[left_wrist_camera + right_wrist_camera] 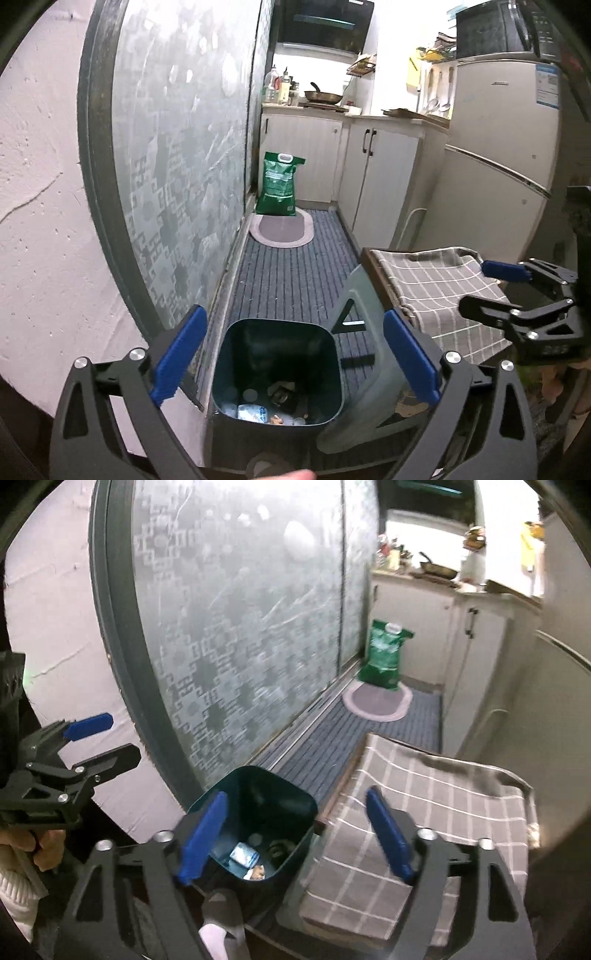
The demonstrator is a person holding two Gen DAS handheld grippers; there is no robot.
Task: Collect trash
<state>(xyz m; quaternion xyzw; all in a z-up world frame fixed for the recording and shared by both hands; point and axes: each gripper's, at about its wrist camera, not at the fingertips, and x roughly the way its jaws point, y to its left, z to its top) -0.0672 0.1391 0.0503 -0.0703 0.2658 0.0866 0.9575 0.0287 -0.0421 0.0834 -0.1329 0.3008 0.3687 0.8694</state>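
Left gripper [295,356]: nearest my left camera; I see its blue pads spread wide with nothing between them, hanging over the bin.
Right gripper [295,834]: nearest my right camera; its jaws are likewise wide apart and empty, one pad over the bin's near edge, the other over the checked cloth.
Bin [221,369]: a dark teal open-topped bin on the floor, standing upright just beside the sliding door's track; in my right view [306,812] it sits between the door and the low table.
Trash [253,411]: lying at the bottom of the bin, I make out a pale crumpled wrapper, some brownish scraps and a dark lump; the details are too small for me to name.
Bin lid [364,332]: a grey flap tilted up at the bin's right side, leaning toward the table.
Checked cloth [424,801]: grey with white lines, draped over a low table just right of the bin.
Sliding door [177,147]: frosted patterned glass in a dark frame, running along the left.
Floor mat [291,273]: blue striped, stretching toward the cupboards.
Green sack [279,184]: upright at the far end, on the edge of an oval rug [280,230].
Fridge [498,147]: pale, at the right past the cupboards.
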